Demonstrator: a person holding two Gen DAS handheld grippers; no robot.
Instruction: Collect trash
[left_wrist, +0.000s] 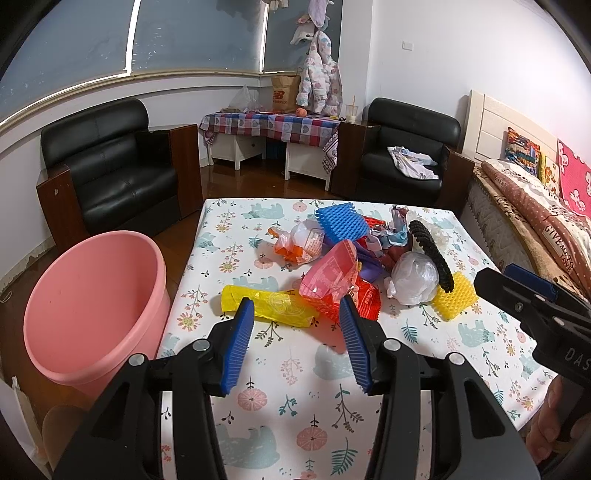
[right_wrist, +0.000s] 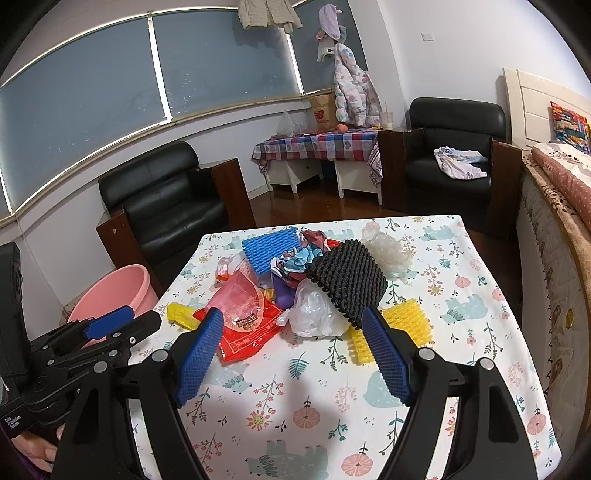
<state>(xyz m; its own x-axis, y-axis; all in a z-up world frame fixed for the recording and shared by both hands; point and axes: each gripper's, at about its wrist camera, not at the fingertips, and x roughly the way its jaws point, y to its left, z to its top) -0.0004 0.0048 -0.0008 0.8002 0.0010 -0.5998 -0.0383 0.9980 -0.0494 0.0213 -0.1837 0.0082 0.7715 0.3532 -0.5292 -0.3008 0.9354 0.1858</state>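
Both grippers – left (left_wrist: 297, 321), right (right_wrist: 291, 334) – hang spread and empty before the trash pile (left_wrist: 354, 258) at frame centre, bucket (left_wrist: 92, 306) lower left – ready to receive

Trash heap: I see it bunched on the far half of the table (left_wrist: 295, 406), nearer its right edge.
Yellow wrapper (left_wrist: 266, 303): flat, stretched toward the left edge, nearest my tongs.
Red packet (right_wrist: 248, 338): flat, under a pink clear tray (right_wrist: 242, 301) that tilts up.
White bag (right_wrist: 314, 312): crumpled ball, mid-heap, touching the black foam net (right_wrist: 347, 282) that arches over it.
Yellow foam net (right_wrist: 400, 325): at the heap's near right.
Blue foam net (right_wrist: 271, 249): on the heap's far side.
Pink bucket (left_wrist: 92, 306): upright, open, on the floor beside the table's left edge.
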